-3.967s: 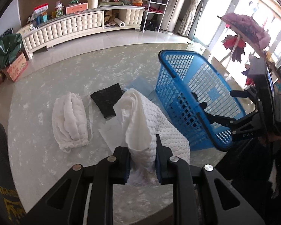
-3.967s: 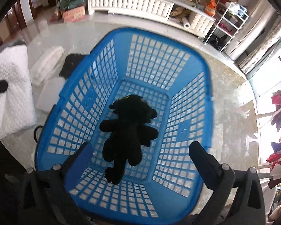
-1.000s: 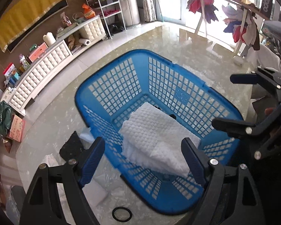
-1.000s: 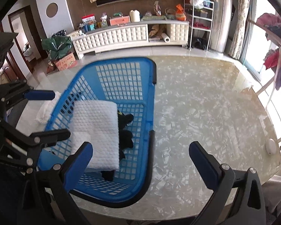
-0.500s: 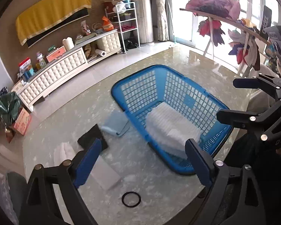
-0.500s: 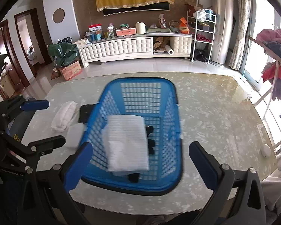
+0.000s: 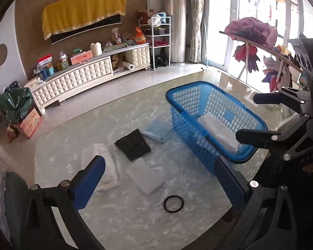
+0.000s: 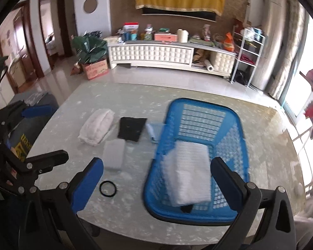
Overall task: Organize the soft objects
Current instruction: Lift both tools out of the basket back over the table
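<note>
Both the left gripper (image 7: pixel 158 179) and right gripper (image 8: pixel 156 180) hang wide open and empty. The white quilted cloth (image 8: pixel 187 173) lies inside the blue basket (image 8: pixel 229 112), over something dark, probably a plush toy. Left of the basket wait a grey pad (image 8: pixel 114 153), black cloth (image 8: pixel 131 129) and rolled white towel (image 8: pixel 97 126). Between pickups; next calls for reaching left for one.

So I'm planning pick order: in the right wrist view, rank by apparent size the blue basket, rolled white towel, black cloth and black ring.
1. blue basket
2. rolled white towel
3. black cloth, slightly smaller, though fisheye distortion makes this close
4. black ring
</note>
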Motion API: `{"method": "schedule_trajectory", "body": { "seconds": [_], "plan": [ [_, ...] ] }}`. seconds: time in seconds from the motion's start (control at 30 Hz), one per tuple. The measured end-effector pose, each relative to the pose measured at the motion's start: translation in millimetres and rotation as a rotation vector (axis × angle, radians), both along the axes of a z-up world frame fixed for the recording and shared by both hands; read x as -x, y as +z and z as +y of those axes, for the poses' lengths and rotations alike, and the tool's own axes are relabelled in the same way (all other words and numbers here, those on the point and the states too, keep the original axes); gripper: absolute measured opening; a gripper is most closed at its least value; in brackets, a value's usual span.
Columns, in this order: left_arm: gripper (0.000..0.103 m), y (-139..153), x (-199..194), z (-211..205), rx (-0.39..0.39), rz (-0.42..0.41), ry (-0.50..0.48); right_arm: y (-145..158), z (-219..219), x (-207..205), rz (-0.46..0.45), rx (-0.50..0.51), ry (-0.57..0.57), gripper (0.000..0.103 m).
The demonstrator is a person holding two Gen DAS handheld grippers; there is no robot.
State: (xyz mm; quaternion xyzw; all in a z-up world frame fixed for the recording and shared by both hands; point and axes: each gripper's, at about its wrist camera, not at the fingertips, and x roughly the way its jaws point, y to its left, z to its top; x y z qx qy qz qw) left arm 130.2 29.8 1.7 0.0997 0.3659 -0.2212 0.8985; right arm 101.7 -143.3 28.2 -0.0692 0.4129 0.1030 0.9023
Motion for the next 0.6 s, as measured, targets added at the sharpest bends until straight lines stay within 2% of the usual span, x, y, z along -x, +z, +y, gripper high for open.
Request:
{"method": "schedule_trajectory", "body": {
  "seconds": [0.23,0.6],
  "plan": [
    [0.103,-15.6,1.7,27.2,-0.018,0.034,0.036,-18.5,41.0,-14.9,0.042,0.023,0.092,0.103],
    [0.103,-54.3,-9.6,67.6,-0.056,0.152,0.144,-63.2,86.5,-30.6,0.152,0.063,0.170,0.100]
  ]
}}
